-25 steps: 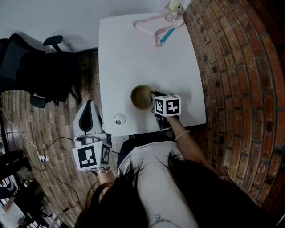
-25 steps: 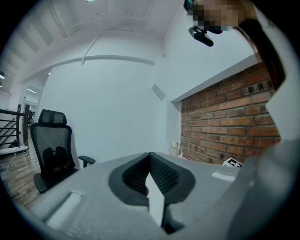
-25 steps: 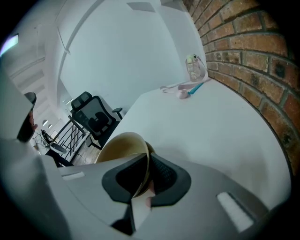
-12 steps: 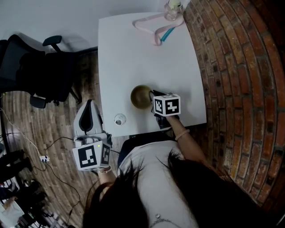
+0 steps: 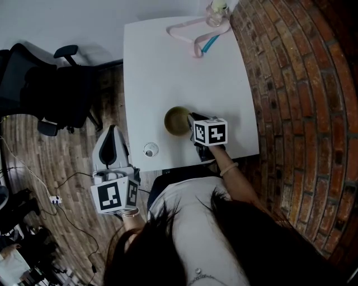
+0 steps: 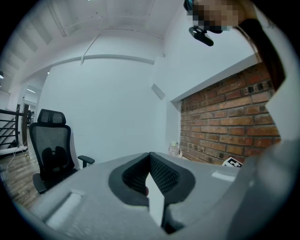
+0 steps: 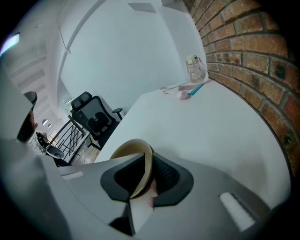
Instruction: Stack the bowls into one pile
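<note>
The white counter (image 5: pixel 168 67) fills the upper middle of the frame, with the tan bowl (image 5: pixel 175 122) upright near its lower edge. My right tool (image 7: pixel 146 176) clamps the bowl's rim. My left tool (image 6: pixel 150 161) hangs off the counter at lower left, pinched together on nothing.

Smooth bowl (image 5: pixel 178 121), matt white table (image 5: pixel 184 72), rough brick wall (image 5: pixel 302 111).

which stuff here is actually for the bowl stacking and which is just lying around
For the job:
bowl, held at its rim by the right gripper
left gripper, shut and empty, beside the table

Just lying about:
pink hanger
jar
teal item
small round disc
office chair
</note>
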Available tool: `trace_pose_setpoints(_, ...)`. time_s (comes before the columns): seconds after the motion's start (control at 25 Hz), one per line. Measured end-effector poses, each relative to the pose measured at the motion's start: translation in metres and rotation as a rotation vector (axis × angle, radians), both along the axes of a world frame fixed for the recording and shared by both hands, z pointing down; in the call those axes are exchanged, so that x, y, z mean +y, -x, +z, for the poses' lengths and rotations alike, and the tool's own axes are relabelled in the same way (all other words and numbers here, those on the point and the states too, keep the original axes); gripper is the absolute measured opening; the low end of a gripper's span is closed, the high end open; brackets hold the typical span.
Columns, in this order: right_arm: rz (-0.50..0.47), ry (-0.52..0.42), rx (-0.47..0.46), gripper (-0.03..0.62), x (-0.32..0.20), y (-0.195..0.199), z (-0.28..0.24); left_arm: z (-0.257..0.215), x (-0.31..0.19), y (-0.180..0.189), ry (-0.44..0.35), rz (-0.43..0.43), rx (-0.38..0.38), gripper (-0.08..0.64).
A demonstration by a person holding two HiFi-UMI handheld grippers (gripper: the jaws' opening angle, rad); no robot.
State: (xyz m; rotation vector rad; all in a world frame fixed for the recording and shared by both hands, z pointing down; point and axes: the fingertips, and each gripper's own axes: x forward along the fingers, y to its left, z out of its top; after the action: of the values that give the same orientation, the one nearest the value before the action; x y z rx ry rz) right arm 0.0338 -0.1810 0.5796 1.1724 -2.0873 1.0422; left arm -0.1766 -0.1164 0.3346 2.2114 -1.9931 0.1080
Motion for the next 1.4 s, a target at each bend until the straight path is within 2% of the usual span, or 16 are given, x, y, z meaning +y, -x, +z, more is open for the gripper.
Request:
trace_pose_setpoints(0.56,0.052,-0.022,0.007,0.049,0.005,-0.014,-0.009,-0.005,0.004,-0.006,-0.014,0.037,0.002,0.000)
trace_pose_setpoints(0.88,0.107,-0.093,0.019,0.034,0.009,-0.029,-0.031,-0.006,0.011,-0.017,-0.019,0.076,0.013,0.000)
trace_pose_setpoints(1.4,0.189,-0.240,-0.012,0.005,0.027,-0.045,-0.082,-0.012,0.030,-0.038,-0.042,0.160,0.014,0.000)
